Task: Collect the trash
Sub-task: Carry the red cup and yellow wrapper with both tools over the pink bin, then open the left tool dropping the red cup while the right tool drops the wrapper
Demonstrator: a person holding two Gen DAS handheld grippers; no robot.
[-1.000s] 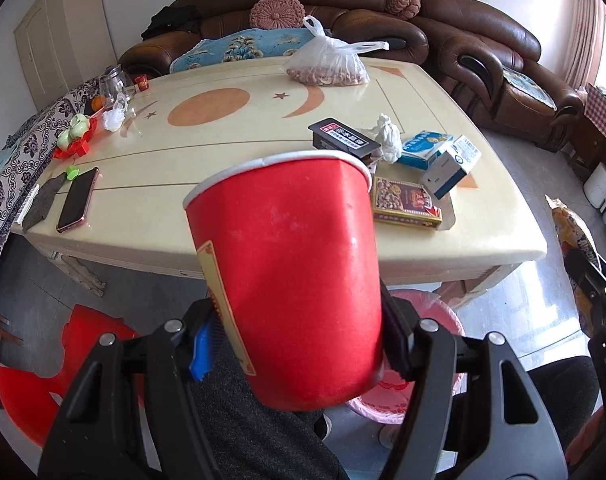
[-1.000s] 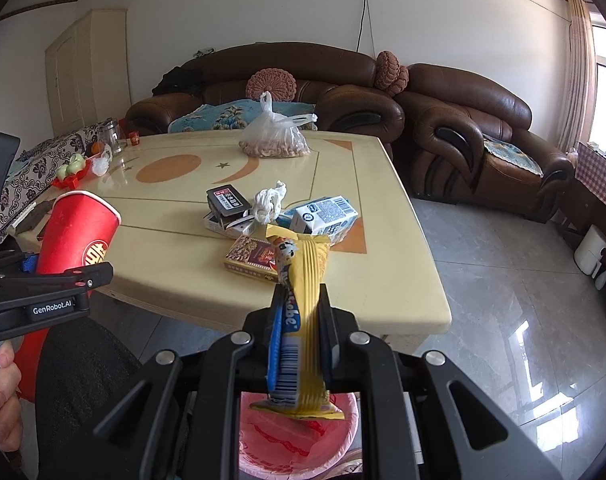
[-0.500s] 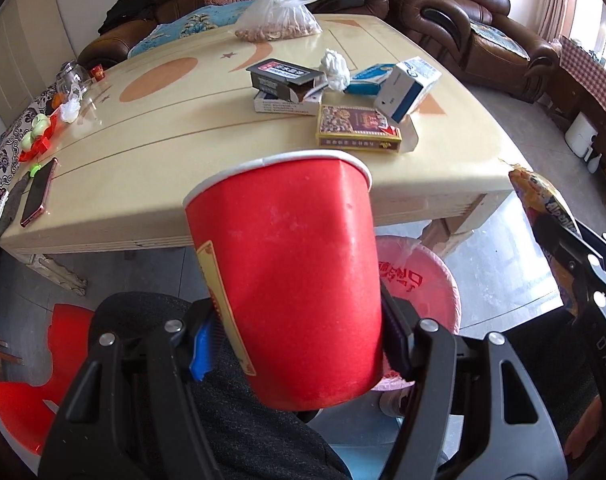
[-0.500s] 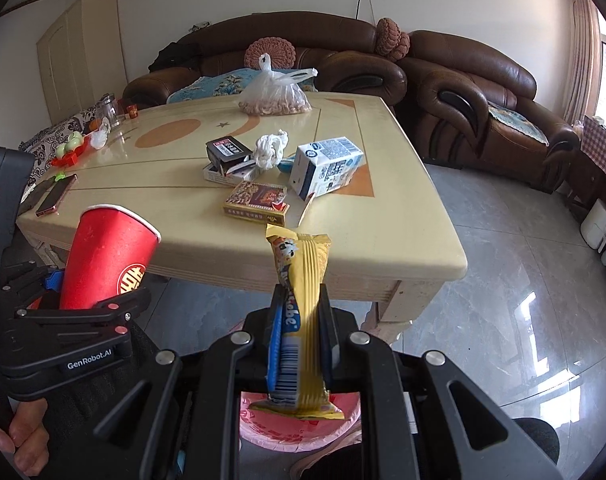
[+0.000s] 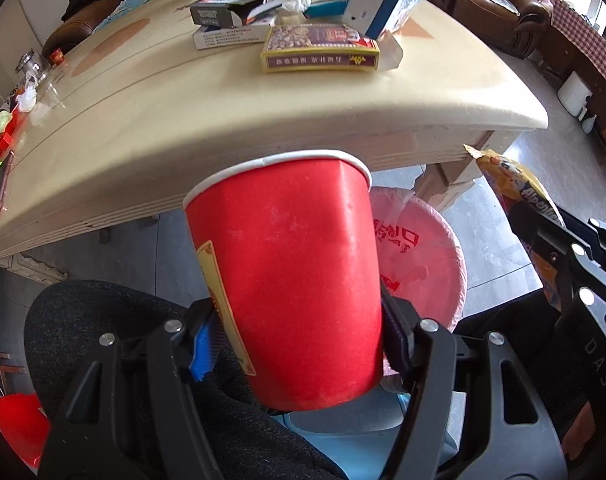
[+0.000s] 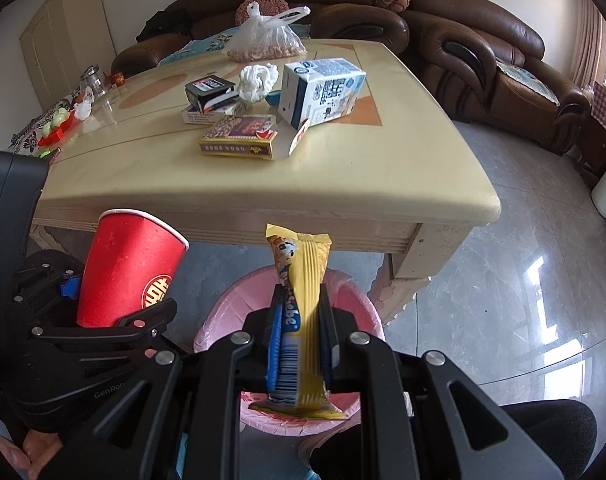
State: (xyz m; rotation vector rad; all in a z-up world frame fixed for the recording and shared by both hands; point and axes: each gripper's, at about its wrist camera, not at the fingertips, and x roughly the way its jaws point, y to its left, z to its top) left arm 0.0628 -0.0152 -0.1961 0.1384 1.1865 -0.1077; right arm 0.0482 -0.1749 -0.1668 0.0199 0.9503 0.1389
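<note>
My left gripper (image 5: 299, 344) is shut on a red paper cup (image 5: 291, 272), held upright below the table edge; the same cup (image 6: 127, 268) shows at the left of the right wrist view. My right gripper (image 6: 301, 336) is shut on a yellow snack wrapper (image 6: 301, 300), which stands up between the pads; the wrapper (image 5: 515, 192) also shows at the right of the left wrist view. Under both grippers sits a pink-lined trash bin (image 5: 419, 248), partly hidden behind the cup, and the bin (image 6: 231, 312) lies just behind the wrapper.
The cream table (image 6: 363, 176) carries a brown box (image 6: 239, 142), a milk carton (image 6: 323, 92), a black box (image 6: 209, 90), crumpled white tissue (image 6: 259, 80) and a bag of nuts (image 6: 267, 42). Brown sofas (image 6: 483, 52) stand behind. The person's dark trouser legs (image 5: 115, 320) flank the bin.
Both grippers have sunk from table height to below the table edge, tilting further down toward the pink bin. The cup and the wrapper stay gripped.
</note>
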